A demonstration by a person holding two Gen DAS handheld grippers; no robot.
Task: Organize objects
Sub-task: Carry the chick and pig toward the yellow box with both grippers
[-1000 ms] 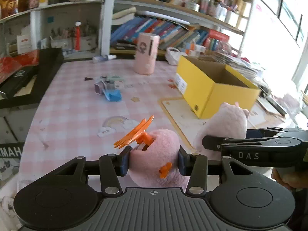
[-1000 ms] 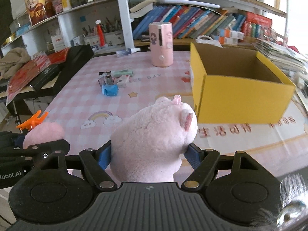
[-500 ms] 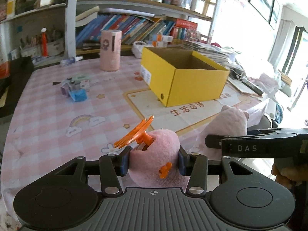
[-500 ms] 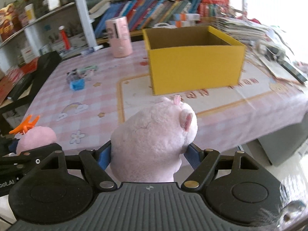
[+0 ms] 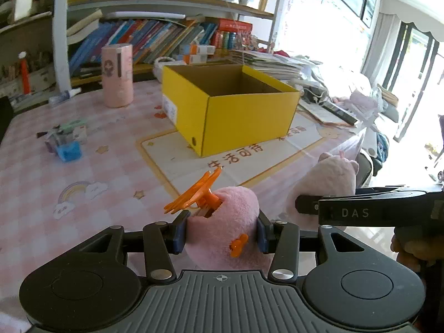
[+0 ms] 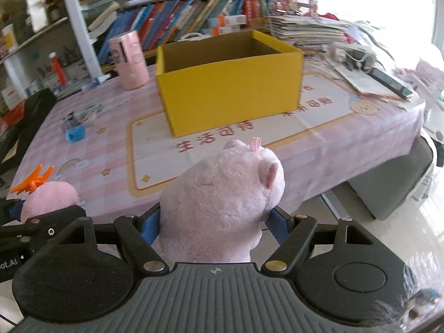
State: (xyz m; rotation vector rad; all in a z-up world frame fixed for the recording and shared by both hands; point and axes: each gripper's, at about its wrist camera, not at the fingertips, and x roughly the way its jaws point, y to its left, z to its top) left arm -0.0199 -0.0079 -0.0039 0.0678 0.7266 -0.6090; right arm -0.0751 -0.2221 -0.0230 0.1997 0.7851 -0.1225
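Between left tool [image 5: 222,236] fingers: pink duck toy [image 5: 224,233], pinched. Right tool [image 6: 213,226] pinches pig toy [image 6: 222,199]. Yellow box [image 6: 230,83] ahead, open-topped, likely drop spot.

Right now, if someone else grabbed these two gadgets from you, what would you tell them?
Left hand-held gripper: shut on the pink plush toy with orange feet, held short of the table's near edge.
Right hand-held gripper: shut on the pale pink plush pig, also held off the table.
The open yellow cardboard box stands on the pink checked tablecloth, ahead of both; what I can see of its inside looks empty.
Done: both toys picked up.
Left: probably carry each over the box and release it inside.
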